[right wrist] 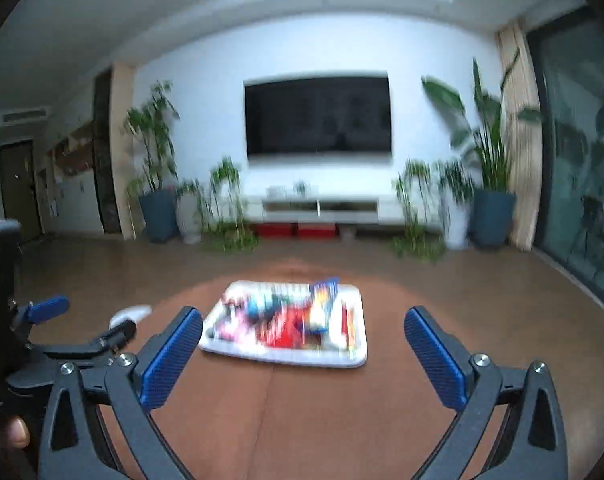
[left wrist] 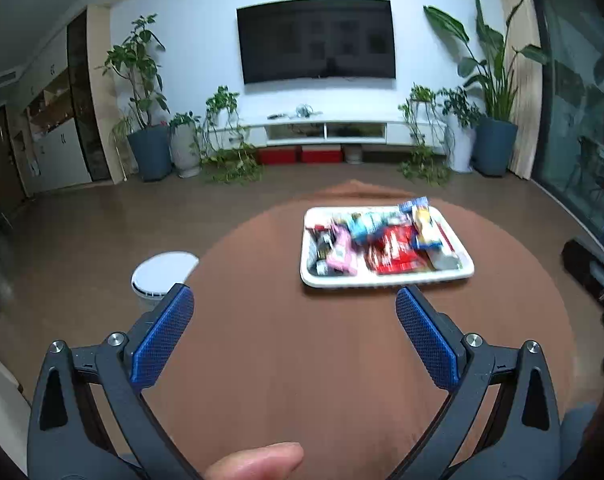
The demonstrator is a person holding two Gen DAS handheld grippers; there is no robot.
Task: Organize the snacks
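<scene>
A: We see both grippers over the near part of the brown table (left wrist: 262,360). Left gripper (left wrist: 294,308): jaws spread as wide as they go, nothing between the blue pads. Right gripper (right wrist: 303,330): the same, wide and empty.

B: And the snacks?

A: All in the white tray (left wrist: 385,280), heaped. We make out a red packet (left wrist: 393,252), a pink one (left wrist: 343,250) and a yellow-and-blue one (left wrist: 423,228); the rest is too blurred to name. The tray sits toward the table's far edge, ahead of both grippers, touching neither.

B: Anything else nearby?

A: A white round thing (left wrist: 162,274) on the floor past the table's left edge. A thumb (left wrist: 258,464) shows at the bottom of the left wrist view.
</scene>
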